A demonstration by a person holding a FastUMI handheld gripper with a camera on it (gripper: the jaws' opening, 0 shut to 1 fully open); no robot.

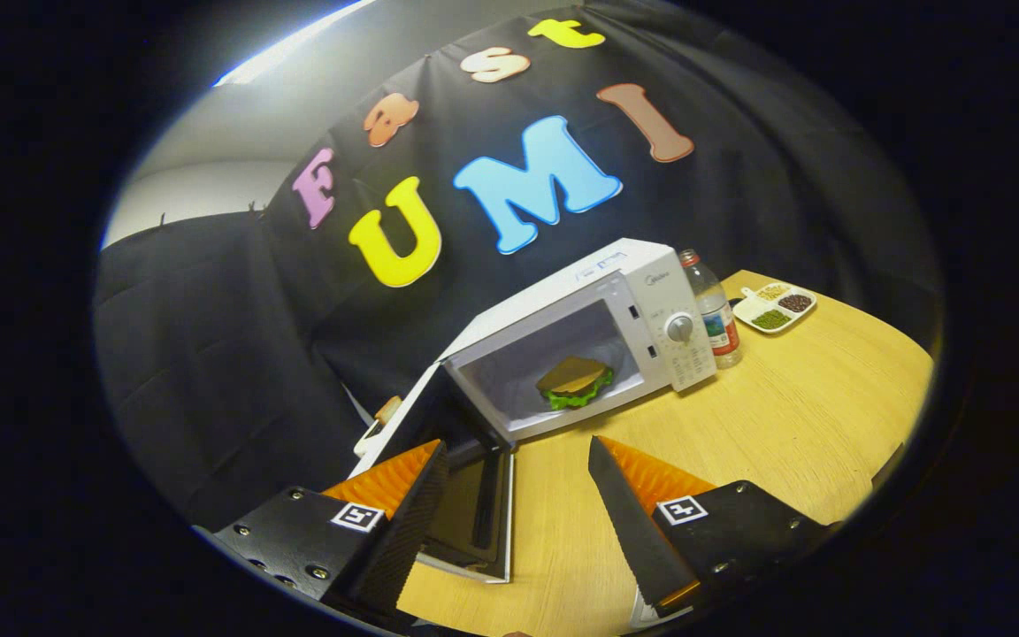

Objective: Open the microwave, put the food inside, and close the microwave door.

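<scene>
Gripper view: the gripper (518, 495) is held empty with its fingers spread apart. The sandwich (575, 381) is seen inside the white microwave (642, 292) near the table's (792, 416) back edge. The open door (465, 504) is swung out towards the left finger (403, 522), just ahead of it.

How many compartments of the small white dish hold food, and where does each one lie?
3. On the divided dish beyond the water bottle: green filling nearest the bottle, dark filling beside it, pale filling behind. None seem hidden. The open gripper is far off.
</scene>
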